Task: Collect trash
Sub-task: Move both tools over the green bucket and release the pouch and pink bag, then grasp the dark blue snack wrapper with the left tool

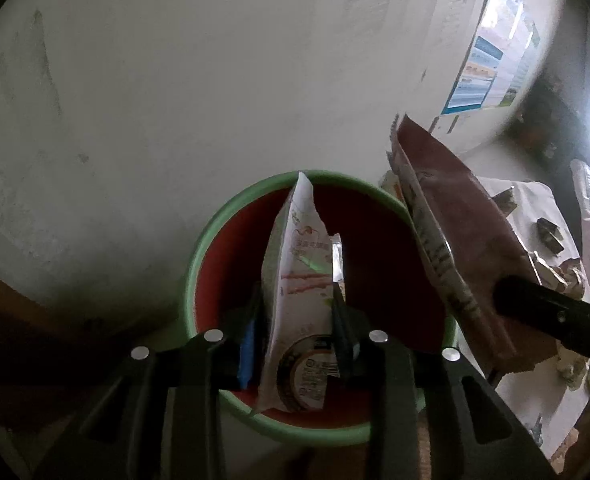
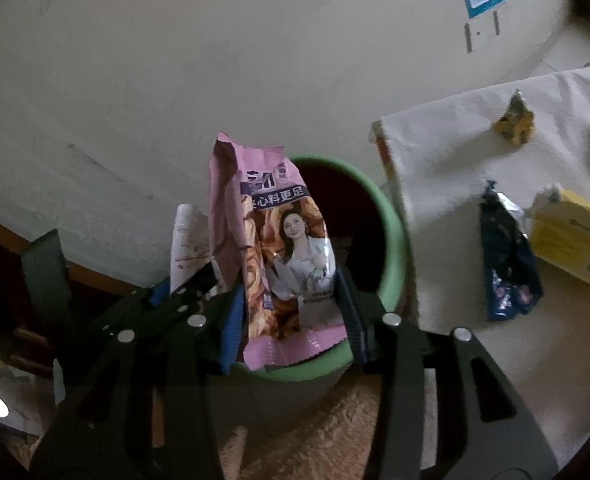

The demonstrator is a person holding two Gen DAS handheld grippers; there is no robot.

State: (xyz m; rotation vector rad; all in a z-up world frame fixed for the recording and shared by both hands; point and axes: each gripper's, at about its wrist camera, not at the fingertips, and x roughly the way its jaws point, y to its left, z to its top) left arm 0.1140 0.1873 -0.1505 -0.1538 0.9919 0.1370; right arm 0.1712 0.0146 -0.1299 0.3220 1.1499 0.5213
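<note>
The left gripper (image 1: 299, 312) fills the lower centre of its own view, pointing steeply downward. Its black jaws stand part-way apart, a blue pad showing on the left one, and a white wrapper (image 1: 299, 280) stands upright between them. The right gripper (image 2: 291, 312) sits in the lower centre of its view, also tilted down, jaws part-way apart with blue pads either side of a pink snack bag (image 2: 283, 248). In the left view, one right-gripper finger (image 1: 551, 320) enters from the right edge.
</note>
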